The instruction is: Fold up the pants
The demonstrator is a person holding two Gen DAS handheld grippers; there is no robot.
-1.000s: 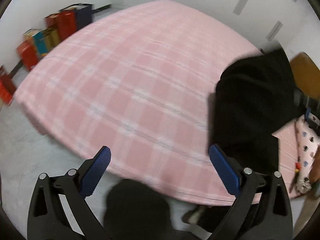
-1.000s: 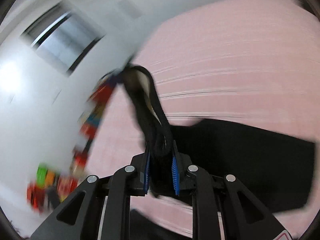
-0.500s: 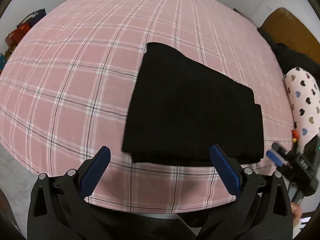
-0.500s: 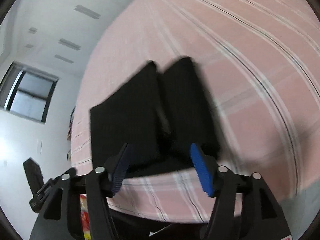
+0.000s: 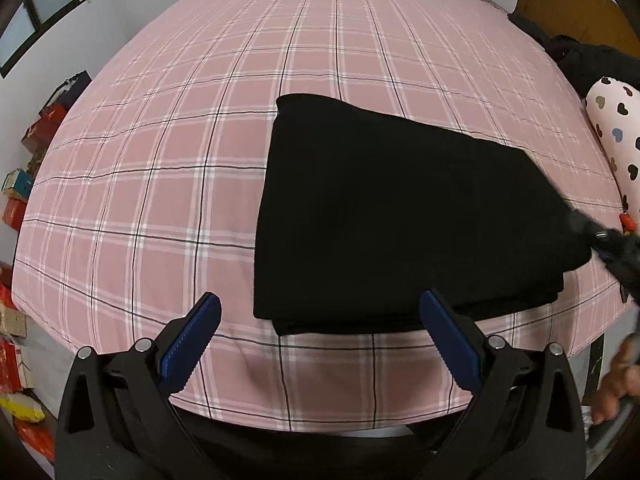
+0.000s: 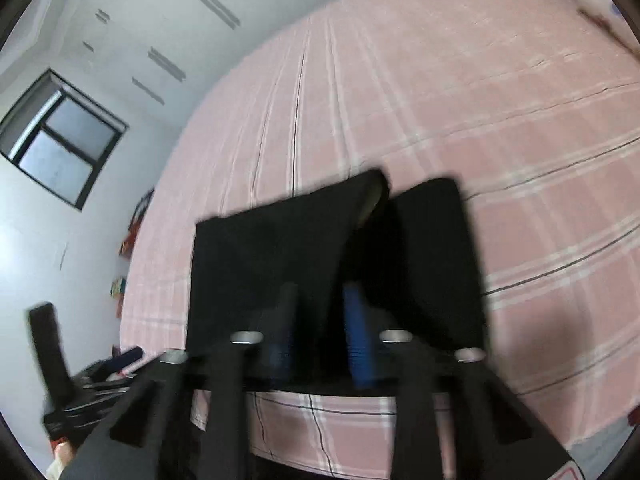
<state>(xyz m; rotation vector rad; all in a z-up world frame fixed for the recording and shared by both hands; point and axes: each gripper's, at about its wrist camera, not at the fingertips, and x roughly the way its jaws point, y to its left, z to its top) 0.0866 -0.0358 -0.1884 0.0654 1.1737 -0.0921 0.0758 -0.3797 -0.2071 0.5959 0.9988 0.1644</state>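
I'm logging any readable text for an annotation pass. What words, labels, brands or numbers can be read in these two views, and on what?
No text can be read in either view.
Coloured boxes on the floor left of the bed: any print is too small to read.
Black pants: no label shows.
Heart-print pillow: pattern only, no words.
Red-edged sticker on the right tool: cut off at the frame edge, unreadable.

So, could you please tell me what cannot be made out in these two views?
- Right wrist view: motion blur hides whether the right gripper grips the black pants.
- Left wrist view: the right gripper at the pants' right edge is blurred and cut off.
- Left wrist view: the heart-print pillow is cut by the frame edge.
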